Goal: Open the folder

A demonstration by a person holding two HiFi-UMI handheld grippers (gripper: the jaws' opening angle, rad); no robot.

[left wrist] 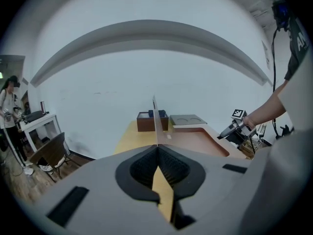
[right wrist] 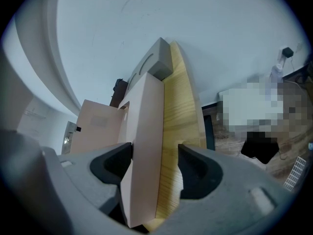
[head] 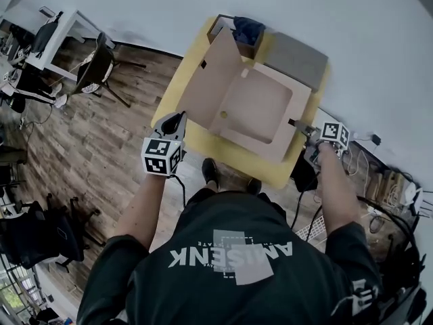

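A brown cardboard folder (head: 257, 110) lies on the yellow table (head: 203, 144), its cover (head: 213, 80) raised and standing up on the left side. My left gripper (head: 177, 122) is shut on the cover's near corner. In the left gripper view the cover (left wrist: 155, 119) runs edge-on out of the closed jaws of the left gripper (left wrist: 157, 148). My right gripper (head: 302, 128) sits at the folder's right edge. In the right gripper view the folder's base (right wrist: 146, 121) lies between the jaws of the right gripper (right wrist: 155, 160): one pad is against it, the other stands apart over the table (right wrist: 178, 111).
At the table's far end stand a dark brown box (head: 240, 31) with something blue in it and a grey tray (head: 295, 59). Chairs (head: 95, 70) and a white desk are on the wood floor to the left. Cables (head: 392, 188) lie to the right. A person (left wrist: 7, 106) stands far left.
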